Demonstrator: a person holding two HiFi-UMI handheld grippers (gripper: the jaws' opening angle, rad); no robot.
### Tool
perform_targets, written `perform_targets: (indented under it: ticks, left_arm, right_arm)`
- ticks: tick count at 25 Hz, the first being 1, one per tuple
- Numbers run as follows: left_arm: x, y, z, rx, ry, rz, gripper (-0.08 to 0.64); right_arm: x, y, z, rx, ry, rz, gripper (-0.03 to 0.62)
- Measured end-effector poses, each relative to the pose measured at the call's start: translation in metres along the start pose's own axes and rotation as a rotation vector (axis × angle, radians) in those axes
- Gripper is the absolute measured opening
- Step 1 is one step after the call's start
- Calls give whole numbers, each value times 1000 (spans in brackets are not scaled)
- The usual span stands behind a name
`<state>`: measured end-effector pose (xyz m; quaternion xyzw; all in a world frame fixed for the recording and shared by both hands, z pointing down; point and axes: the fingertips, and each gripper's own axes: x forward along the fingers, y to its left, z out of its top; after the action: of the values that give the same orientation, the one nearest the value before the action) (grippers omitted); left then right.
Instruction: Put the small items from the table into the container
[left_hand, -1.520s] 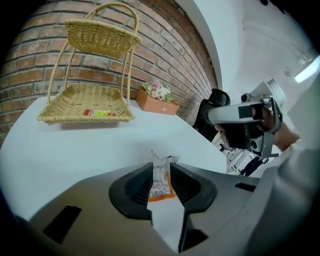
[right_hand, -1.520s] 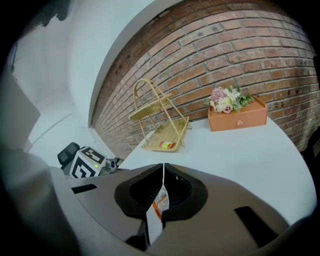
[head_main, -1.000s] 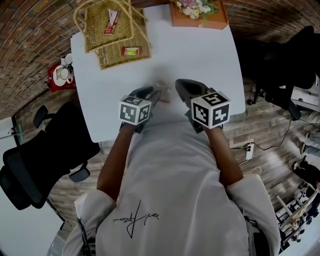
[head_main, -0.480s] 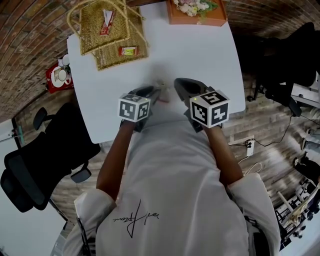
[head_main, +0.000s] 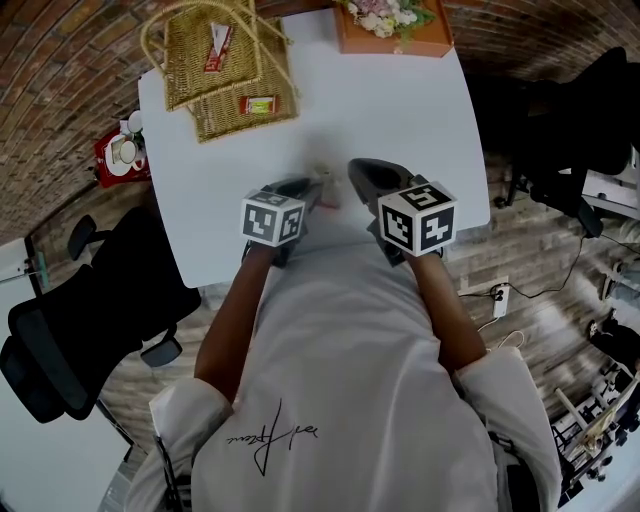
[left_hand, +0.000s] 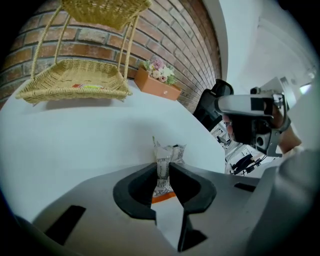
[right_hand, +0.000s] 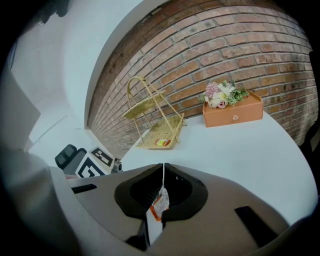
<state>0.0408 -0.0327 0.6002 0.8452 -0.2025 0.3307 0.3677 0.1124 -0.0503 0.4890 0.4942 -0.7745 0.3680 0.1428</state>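
Sachet (left_hand: 168, 151) stands on end on the table (left_hand: 75, 135), long axis vertical, crimped top poking up past the tips of the left gripper (left_hand: 162, 165); its jaws are closing, pads on the sachet's sides. Only the right gripper view shows a second sachet (right_hand: 159, 204), pinched edge-on in the clenched right gripper (right_hand: 163, 167). Neither gripper has shifted since a second ago.
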Motion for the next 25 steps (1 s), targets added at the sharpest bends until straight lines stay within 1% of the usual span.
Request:
perform_targets:
  ticks: [6, 12, 18, 22, 25]
  left_arm:
    - [-2, -3, -2, -4, -5, 15, 59]
    - [-6, -8, -3, -51, -35, -7, 37]
    - [-12, -10, -5, -65, -58, -2, 28]
    - [-21, -14, 0, -111, -109, -24, 26]
    - [-28, -16, 6, -131, -145, -30, 26]
  right_arm:
    - [0, 4, 1, -14, -5, 13, 23]
    - [-1, 8, 0, -33, -2, 26, 23]
    - [-1, 13, 1, -47, -6, 49, 23]
    - [-2, 17, 1, -59, -7, 60, 23]
    - [-3, 18, 2, -67, -9, 67, 23]
